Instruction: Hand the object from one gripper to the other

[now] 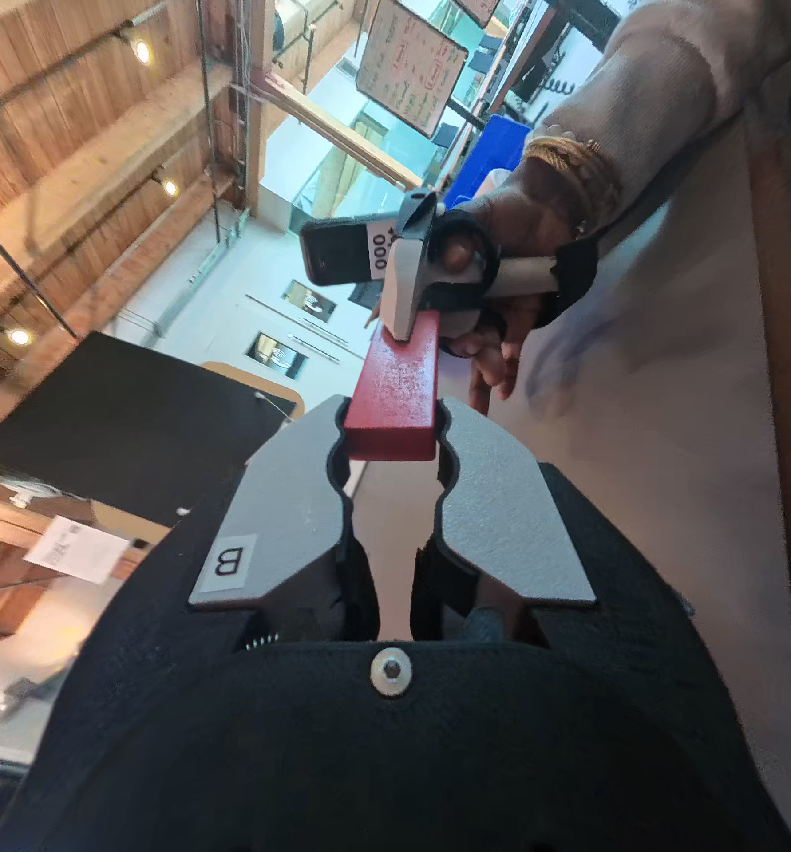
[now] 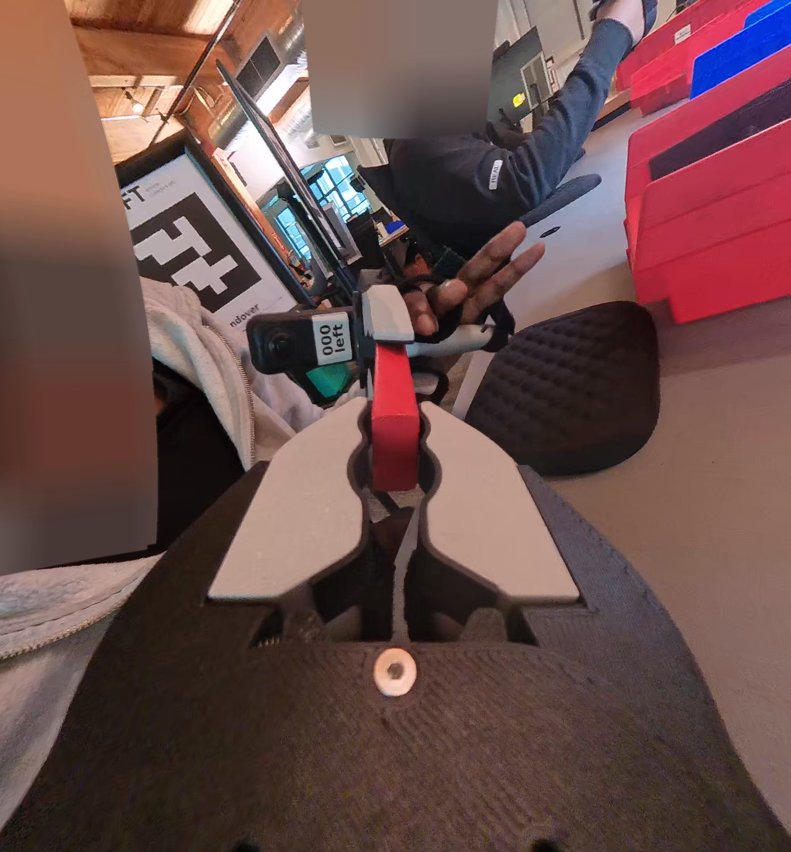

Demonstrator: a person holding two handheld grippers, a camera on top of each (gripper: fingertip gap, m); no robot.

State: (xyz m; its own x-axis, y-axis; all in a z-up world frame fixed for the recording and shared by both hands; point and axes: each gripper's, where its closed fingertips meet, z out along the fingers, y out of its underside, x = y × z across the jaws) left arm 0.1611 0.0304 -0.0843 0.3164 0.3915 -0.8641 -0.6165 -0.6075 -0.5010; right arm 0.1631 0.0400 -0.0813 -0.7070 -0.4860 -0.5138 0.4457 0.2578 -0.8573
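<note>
1. Between the two grippers, held in the air: a red rectangular painted block, stiff and flat-sided, spanning from one tool to the other.
2. In the left wrist view, left gripper closed on the near end of the block, grey fingers pressing its two narrow sides.
3. Farther off in that view, right gripper meeting the far end; whether clamped there, hard to tell from this angle.
4. In the right wrist view, right gripper closed on its own end of the block, fingers snug against both broad faces; left gripper seen gripping the opposite end.
5. Likely a rigid, light piece, probably wood; no give under the pads, no risk of crushing.
6. Painted faces look smooth, so some chance of sliding if pinched only at the tip.
7. Best hold: flat opposite faces, well in from the end, seated in the wavy notches of the pads.
8. Judged stage: both ends held, release by one side not yet done.
</note>
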